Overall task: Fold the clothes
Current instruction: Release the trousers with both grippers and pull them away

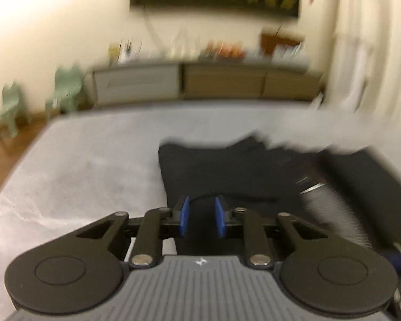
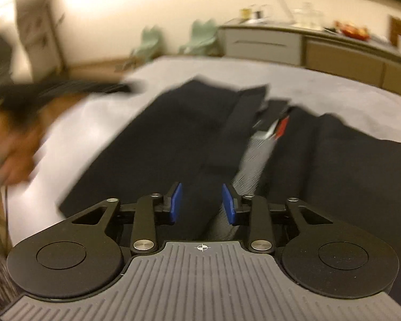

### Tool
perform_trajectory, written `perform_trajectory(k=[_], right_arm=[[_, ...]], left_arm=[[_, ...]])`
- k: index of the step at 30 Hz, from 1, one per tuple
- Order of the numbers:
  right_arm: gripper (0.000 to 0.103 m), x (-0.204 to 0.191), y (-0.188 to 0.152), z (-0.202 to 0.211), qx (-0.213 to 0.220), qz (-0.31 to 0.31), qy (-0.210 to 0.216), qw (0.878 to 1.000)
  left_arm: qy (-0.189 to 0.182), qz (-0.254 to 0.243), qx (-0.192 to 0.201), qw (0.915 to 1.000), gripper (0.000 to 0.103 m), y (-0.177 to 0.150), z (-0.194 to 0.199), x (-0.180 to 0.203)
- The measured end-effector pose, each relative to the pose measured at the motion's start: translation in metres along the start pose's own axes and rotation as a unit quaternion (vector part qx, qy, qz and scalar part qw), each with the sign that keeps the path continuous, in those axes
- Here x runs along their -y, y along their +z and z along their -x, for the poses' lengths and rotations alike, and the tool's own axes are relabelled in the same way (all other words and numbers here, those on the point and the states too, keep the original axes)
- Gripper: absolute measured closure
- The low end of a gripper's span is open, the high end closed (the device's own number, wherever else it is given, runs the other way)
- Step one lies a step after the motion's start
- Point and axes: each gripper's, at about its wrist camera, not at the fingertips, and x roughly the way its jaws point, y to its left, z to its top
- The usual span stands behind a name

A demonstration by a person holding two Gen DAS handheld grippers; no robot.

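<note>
Clothes: a dark garment lies spread on the bed, with a grey striped lining and a red tag showing down the middle.
Shape: two dark flaps lie side by side, so it looks partly folded, but the pictures are blurry and I cannot be sure.
Left tool: its blue pads stand a little apart, with nothing between them, just over the near edge of the garment.
Right tool: it is open wider, empty, over the near edge by the lining.
Hand: a blurry hand with the other tool is off to the left side.
How to do it well: grab only one layer at an edge, pinch firmly, lift low, and lay the edges to match.
Watch out: smooth lumps flat, or the fold comes out crooked.
</note>
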Motion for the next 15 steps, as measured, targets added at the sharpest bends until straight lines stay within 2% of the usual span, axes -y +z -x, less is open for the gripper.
perform_trajectory(k=[1,4,6,9,11,12,13,15], right_arm=[[0.073,-0.008,-0.008,-0.006,-0.002,0.022,-0.01,1.0],[0.073,-0.023,-0.022,-0.016,0.0,0.066,-0.033,0.997],[0.073,-0.017,-0.014,-0.019,-0.012,0.058,-0.022,0.998],[0.069,-0.01,-0.013,-0.002,0.003,0.031,-0.016,0.999],[0.069,-0.004,-0.019,-0.006,-0.003,0.029,0.0,1.0],[0.068,-0.001,-0.021,-0.008,-0.006,0.028,0.008,1.0],[0.061,0.002,-0.023,-0.009,-0.006,0.027,0.017,0.999],[0.059,0.007,-0.023,-0.012,0.0,0.025,0.037,0.999]], left_arm=[[0.009,0.001,-0.025,0.9997,0.082,-0.005,-0.016,-0.002],[0.026,-0.009,-0.033,0.9991,0.082,0.0,-0.029,0.001],[0.02,-0.023,-0.041,0.9987,0.082,-0.002,-0.02,0.005],[0.012,-0.045,-0.053,0.9975,0.081,-0.006,-0.007,0.01],[0.008,-0.059,-0.061,0.9963,0.08,-0.009,0.001,0.013],[0.027,-0.079,-0.08,0.9933,0.079,-0.022,-0.006,0.014],[0.036,-0.088,-0.07,0.993,0.079,-0.027,-0.003,0.015],[0.049,-0.086,-0.087,0.9912,0.079,-0.026,0.005,0.014]])
